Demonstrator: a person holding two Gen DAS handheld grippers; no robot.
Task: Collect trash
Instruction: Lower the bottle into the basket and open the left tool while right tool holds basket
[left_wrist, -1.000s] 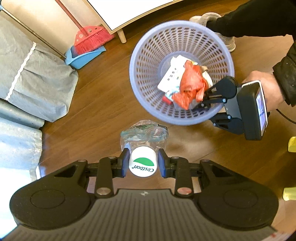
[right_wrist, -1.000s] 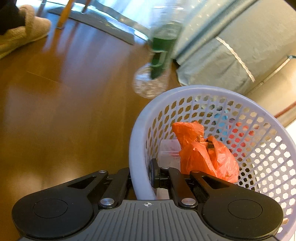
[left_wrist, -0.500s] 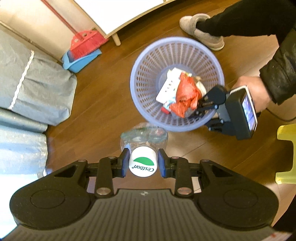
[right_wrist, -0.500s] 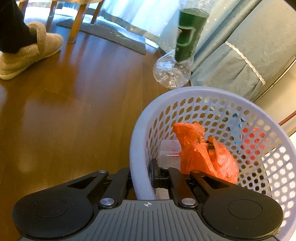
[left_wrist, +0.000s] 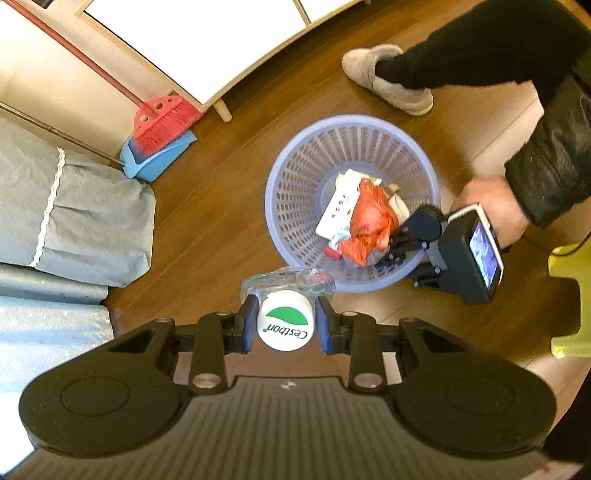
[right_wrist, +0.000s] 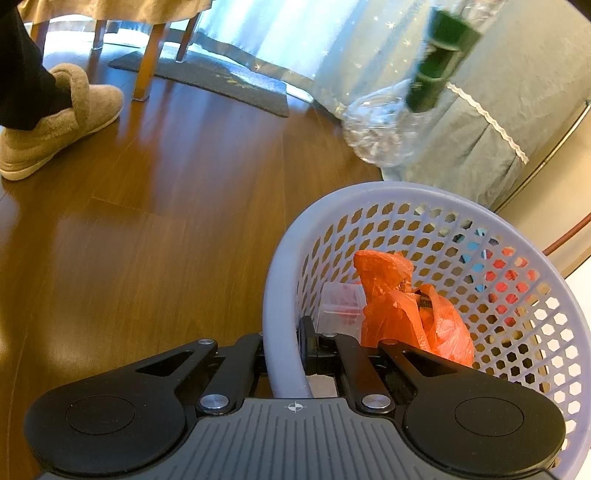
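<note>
A clear plastic bottle (left_wrist: 286, 321) with a white cap hangs straight down, and my left gripper (left_wrist: 284, 325) is shut on its neck just under the cap. It is high above the floor, just short of the near rim of a lavender mesh basket (left_wrist: 295, 192). The basket holds an orange plastic bag (left_wrist: 369, 225) and a white box (left_wrist: 338, 206). My right gripper (right_wrist: 284, 350) is shut on the basket (right_wrist: 280, 295) rim; it shows from above as right gripper (left_wrist: 399, 240) in a hand. The bottle (right_wrist: 413, 110) hangs above and beyond the basket in the right wrist view, with the orange bag (right_wrist: 406, 310) inside.
Brown wooden floor all round. A red broom (left_wrist: 162, 122) in a blue dustpan (left_wrist: 155, 158) leans by the wall, beside a grey-blue covered bed (left_wrist: 70, 214). A person's slippered foot (left_wrist: 388, 81) stands past the basket; a yellow stool (left_wrist: 572, 299) is at the right. A doormat (right_wrist: 207, 81) lies under chair legs.
My left gripper has risen with the bottle, so the basket looks smaller and farther below. The right gripper stays clamped on the rim; the bottle sits higher in its view.
</note>
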